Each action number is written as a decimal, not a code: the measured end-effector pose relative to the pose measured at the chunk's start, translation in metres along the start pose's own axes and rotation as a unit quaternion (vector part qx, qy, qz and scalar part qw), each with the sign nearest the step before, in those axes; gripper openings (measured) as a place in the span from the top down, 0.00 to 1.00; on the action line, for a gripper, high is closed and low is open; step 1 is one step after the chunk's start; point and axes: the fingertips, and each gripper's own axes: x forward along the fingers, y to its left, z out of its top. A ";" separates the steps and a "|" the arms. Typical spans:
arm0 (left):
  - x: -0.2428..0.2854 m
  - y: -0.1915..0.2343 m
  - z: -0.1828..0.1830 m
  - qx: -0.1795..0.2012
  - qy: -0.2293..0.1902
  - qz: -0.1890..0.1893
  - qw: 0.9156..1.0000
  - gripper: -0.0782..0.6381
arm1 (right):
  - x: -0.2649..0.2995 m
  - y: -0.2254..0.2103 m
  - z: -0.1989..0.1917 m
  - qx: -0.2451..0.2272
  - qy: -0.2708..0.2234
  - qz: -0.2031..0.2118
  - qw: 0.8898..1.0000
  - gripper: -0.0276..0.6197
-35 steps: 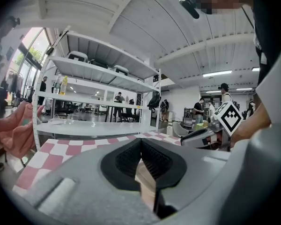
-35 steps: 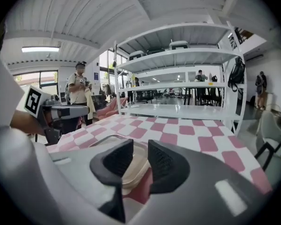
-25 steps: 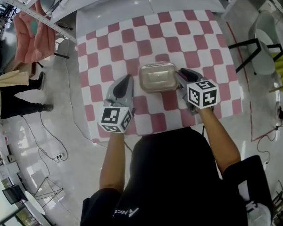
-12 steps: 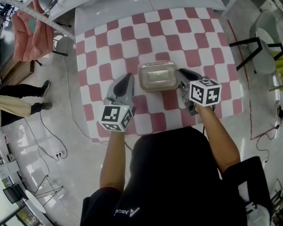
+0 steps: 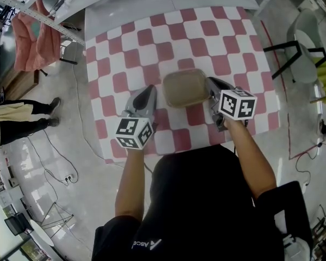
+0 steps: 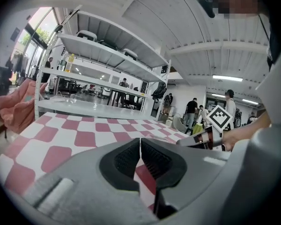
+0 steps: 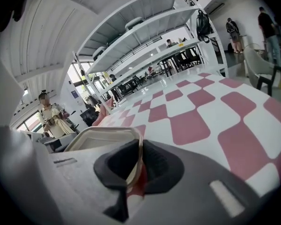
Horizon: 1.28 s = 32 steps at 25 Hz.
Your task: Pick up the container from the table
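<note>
Closing on the thin rim of the beige, round-cornered rectangular container [image 5: 183,87], the ribbed black fingers [image 7: 161,165] of the right gripper [image 5: 212,87] pinch its right edge over the glossy pink-and-white checkered counter [image 5: 152,42]. The left gripper [image 5: 147,95] hovers just left of it, its fingers clenched on nothing.

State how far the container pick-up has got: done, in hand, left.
Done: the right gripper has the rim of the container between its jaws. In hand: those jaws are closing on it. Left: lifting it off the checkered table. The left gripper is shut and empty.
</note>
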 end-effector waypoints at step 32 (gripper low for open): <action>0.032 -0.045 -0.037 -0.375 0.138 -0.159 0.903 0.46 | 0.000 -0.002 0.001 -0.022 -0.011 -0.001 1.000 0.92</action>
